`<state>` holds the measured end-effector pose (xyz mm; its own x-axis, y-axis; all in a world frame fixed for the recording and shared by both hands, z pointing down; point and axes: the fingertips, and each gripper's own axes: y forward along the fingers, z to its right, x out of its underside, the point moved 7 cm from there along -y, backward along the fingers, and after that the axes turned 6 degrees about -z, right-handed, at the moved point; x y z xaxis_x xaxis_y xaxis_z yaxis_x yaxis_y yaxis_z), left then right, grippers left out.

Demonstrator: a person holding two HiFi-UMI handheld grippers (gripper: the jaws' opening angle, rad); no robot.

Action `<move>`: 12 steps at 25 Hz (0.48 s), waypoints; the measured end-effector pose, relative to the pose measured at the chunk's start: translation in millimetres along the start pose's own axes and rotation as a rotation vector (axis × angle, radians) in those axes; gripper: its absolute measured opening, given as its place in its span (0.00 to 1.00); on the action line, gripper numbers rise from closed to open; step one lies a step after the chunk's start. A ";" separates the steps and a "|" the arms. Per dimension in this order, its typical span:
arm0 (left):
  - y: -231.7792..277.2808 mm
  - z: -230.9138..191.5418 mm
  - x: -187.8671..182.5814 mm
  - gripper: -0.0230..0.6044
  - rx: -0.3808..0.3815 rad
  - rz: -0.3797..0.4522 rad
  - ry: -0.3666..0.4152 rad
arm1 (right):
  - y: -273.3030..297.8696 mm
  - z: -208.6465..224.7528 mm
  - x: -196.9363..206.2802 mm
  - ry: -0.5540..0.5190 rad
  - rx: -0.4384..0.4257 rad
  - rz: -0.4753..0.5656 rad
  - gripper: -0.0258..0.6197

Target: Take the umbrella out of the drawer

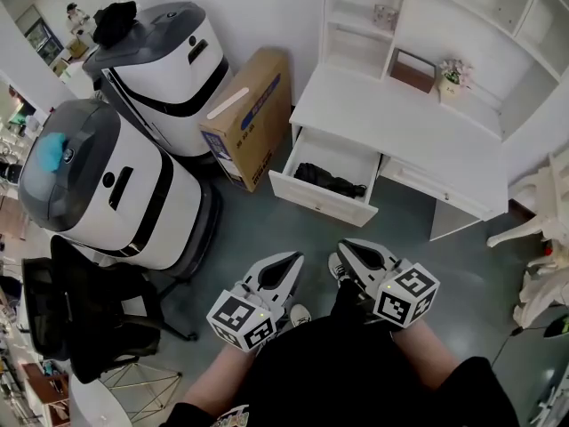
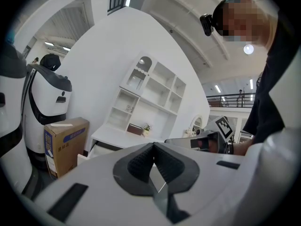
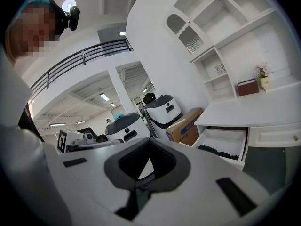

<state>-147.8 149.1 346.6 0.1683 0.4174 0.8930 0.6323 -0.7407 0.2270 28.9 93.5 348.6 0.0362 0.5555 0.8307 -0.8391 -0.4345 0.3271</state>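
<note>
Holds left claw [image 1: 292, 259] and right claw [image 1: 346, 248] pressed together, empty, well apart from open drawer [image 1: 318, 205] (black umbrella [image 1: 331, 181] lying inside).

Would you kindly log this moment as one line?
drawer: open | umbrella: lying inside | left gripper: jaws shut, empty | right gripper: jaws shut, empty

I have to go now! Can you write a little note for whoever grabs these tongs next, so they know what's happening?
Left tongs: shut, empty.
Right tongs: shut, empty.
Both are held in front of the person, well short of the desk.
The black umbrella lies inside the open drawer.
Done: drawer is open.
Left: reach in, grip the umbrella, lift it out.
</note>
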 end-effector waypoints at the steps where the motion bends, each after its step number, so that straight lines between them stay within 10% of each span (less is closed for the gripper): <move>1: 5.9 -1.9 -1.7 0.04 -0.006 0.001 -0.003 | 1.9 6.6 -3.2 0.002 -0.004 -0.006 0.04; 12: 67.8 -25.7 -17.7 0.04 -0.068 0.002 -0.017 | 26.0 83.5 -40.0 0.014 -0.022 -0.052 0.04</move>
<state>-127.3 77.9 356.2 0.1825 0.4246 0.8868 0.5793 -0.7752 0.2519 51.0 0.8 361.4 0.0729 0.5866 0.8066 -0.8480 -0.3893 0.3598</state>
